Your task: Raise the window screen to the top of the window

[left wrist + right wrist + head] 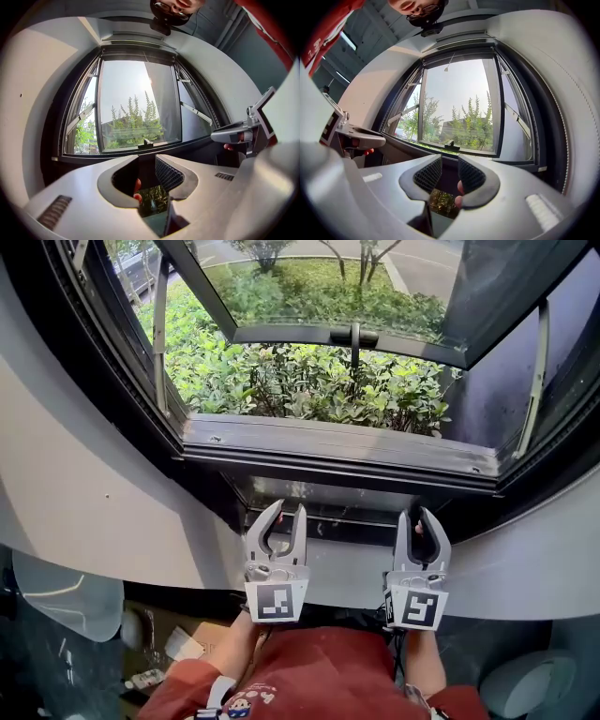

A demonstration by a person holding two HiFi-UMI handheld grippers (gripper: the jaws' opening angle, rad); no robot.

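Observation:
The window (pixel 337 442) stands open, its glass sash (pixel 309 282) swung outward with a black handle (pixel 354 336) on its lower rail. No mesh shows across the opening. In the gripper views a dark bar (pixel 138 55) lies along the top of the frame, and a thin cord (pixel 449 63) hangs from it. My left gripper (pixel 278 519) and right gripper (pixel 420 524) point at the dark lower frame (pixel 328 512) just below the sill. Both are open with nothing between their pads. In the left gripper view the gripper (pixel 147 171) faces the opening, as it does in the right gripper view (pixel 450 171).
Metal stay arms (pixel 536 381) hold the sash at both sides. Green shrubs (pixel 300 381) lie outside, below the sill. A curved white wall (pixel 94 493) runs under the window. Cardboard and small items (pixel 173 643) lie on the floor at lower left beside a white object (pixel 66 601).

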